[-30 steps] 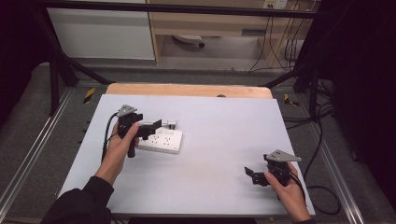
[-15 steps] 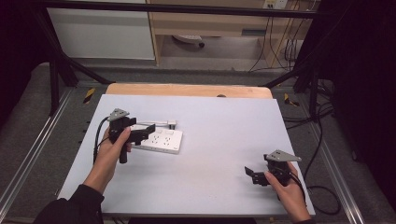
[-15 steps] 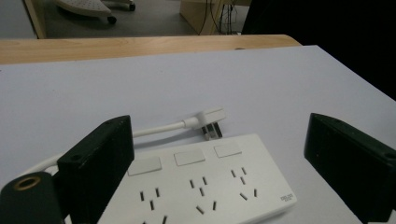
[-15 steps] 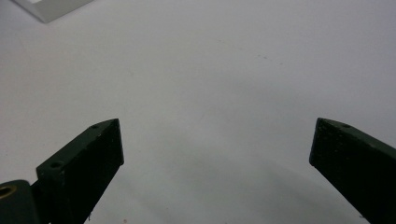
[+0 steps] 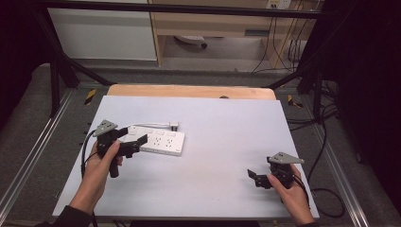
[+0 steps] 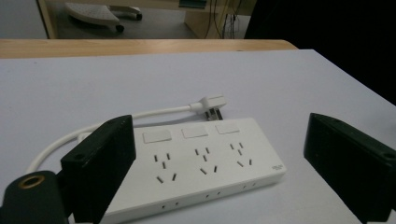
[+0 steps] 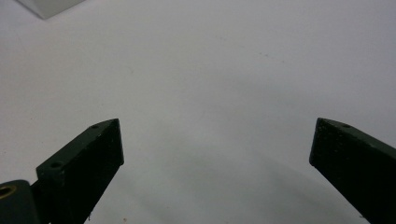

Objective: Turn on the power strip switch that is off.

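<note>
High view: one white power strip (image 5: pixel 158 141) lies on the left half of the desk (image 5: pixel 217 142), its single plug (image 5: pixel 173 126) resting just behind it; the left gripper (image 5: pixel 135 143) hovers at its near-left end, the right gripper (image 5: pixel 254 177) sits well apart at the near-right. Left gripper view: jaws released, straddling the strip's three switches (image 6: pixel 194 132) and three socket groups. Right gripper view: jaws released over bare desk.

On my high view the tabletop (image 5: pixel 222 142) lies bare through centre and right of frame; the sole obstacle is the power strip (image 5: pixel 158 140) at left, its cord (image 5: pixel 149 126) and plug (image 5: pixel 174 126) just behind; my left tool (image 5: pixel 135 144), jaws apart, hangs over its near edge.
</note>
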Demonstrator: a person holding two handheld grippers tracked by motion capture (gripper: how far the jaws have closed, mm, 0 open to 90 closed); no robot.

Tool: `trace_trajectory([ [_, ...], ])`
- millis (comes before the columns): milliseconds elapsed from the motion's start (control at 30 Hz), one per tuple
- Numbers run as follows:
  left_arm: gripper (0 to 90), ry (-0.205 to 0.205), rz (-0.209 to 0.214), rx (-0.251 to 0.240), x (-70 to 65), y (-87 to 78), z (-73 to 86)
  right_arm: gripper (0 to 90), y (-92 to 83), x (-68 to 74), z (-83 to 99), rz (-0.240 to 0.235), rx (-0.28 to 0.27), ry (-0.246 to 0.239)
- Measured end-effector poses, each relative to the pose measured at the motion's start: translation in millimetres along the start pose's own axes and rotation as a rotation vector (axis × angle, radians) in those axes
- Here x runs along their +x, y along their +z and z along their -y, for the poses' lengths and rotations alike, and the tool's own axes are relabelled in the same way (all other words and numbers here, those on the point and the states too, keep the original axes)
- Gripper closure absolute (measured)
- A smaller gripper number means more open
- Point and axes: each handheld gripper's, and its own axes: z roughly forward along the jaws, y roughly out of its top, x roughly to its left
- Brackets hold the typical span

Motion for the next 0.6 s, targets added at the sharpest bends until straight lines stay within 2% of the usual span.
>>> trace_trajectory([
  [300, 8.7, -0.019, -0.009, -0.005, 11.2, -28.9, 14.4, 3.3, -1.1, -1.3, 0.1, 0.006, -0.003, -0.001],
  [600, 8.4, -0.044, -0.042, -0.016, 28.3, -52.4, 36.8, 3.3, -1.4, -1.9, 0.2, 0.01, -0.002, 0.006],
])
